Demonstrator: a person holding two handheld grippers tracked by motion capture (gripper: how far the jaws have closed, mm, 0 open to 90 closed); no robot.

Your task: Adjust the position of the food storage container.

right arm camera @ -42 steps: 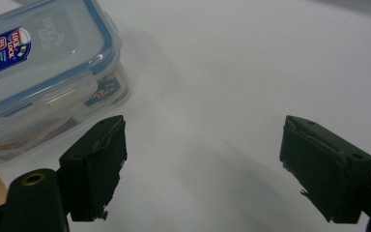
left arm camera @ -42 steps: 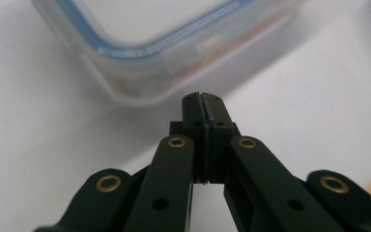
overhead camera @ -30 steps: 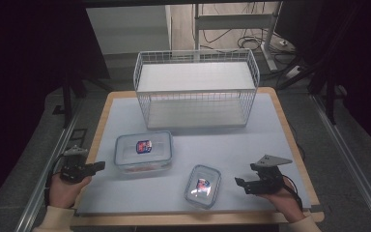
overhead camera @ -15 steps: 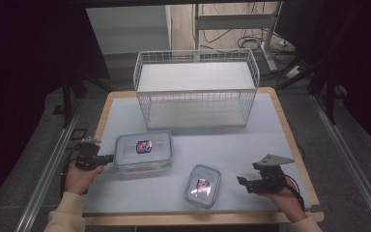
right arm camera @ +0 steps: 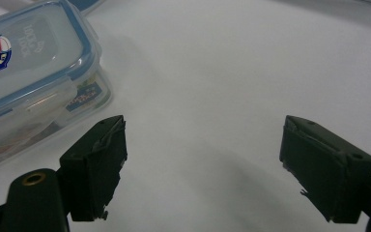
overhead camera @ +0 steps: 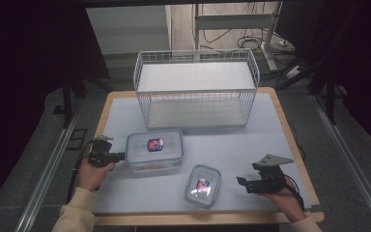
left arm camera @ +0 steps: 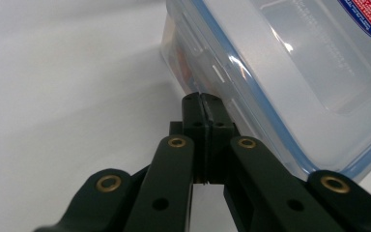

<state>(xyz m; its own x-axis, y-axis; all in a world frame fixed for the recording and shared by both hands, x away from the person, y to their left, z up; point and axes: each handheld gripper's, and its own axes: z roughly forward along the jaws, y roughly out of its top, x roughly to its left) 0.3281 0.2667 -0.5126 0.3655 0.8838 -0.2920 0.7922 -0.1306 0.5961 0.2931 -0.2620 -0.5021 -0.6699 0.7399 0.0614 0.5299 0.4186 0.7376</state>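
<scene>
A large clear lidded container (overhead camera: 155,149) with a blue seal and a red-blue label lies at the table's middle left. My left gripper (overhead camera: 121,156) is shut with nothing in it, its tips right at that container's left wall (left arm camera: 232,72), as the left gripper view (left arm camera: 204,99) shows close up. A smaller clear container (overhead camera: 203,185) of the same kind sits near the front edge. To its right my right gripper (overhead camera: 241,184) stands open over bare table, empty, with the small container (right arm camera: 34,72) off to the left of its jaws (right arm camera: 203,159).
A white wire basket (overhead camera: 197,89) stands at the back of the white table mat (overhead camera: 251,145), open at the top. Dark floor, metal rails and stand legs surround the table. A person's forearms enter from the bottom edge.
My left gripper has moved right and a little farther up the table, from near the left edge up to the large container's left wall. The right gripper has stayed put.
</scene>
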